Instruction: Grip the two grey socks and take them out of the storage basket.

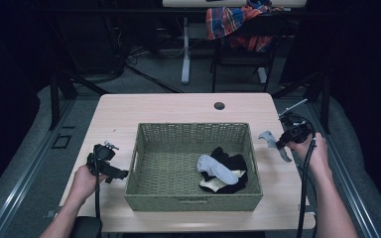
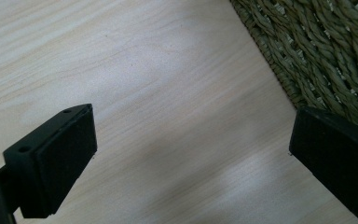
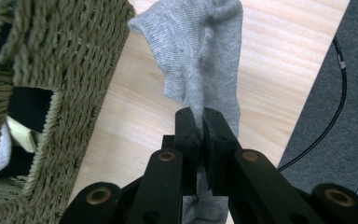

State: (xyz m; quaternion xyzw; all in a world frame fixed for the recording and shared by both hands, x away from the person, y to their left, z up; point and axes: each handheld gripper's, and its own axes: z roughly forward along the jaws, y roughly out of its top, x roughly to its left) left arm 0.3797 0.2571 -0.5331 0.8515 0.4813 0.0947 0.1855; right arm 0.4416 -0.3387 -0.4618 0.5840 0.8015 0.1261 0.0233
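A grey sock (image 3: 200, 60) hangs from my right gripper (image 3: 201, 122), whose jaws are shut on it just right of the woven basket (image 3: 51, 60). In the high view the right gripper (image 1: 281, 145) holds the grey sock (image 1: 267, 137) low over the table (image 1: 178, 106), beside the basket's right wall (image 1: 254, 158). Inside the basket lie a grey sock (image 1: 213, 166) and dark socks (image 1: 233, 163) with a pale one. My left gripper (image 2: 191, 154) stands open over bare wood, nothing between its jaws, next to the basket's left wall (image 2: 326, 51). It rests left of the basket (image 1: 113, 173).
A round cable hole (image 1: 219, 105) sits at the table's far edge. A chair with a plaid cloth (image 1: 233, 22) stands behind the table. A black cable (image 3: 335, 93) runs over the grey floor to the right of the table edge.
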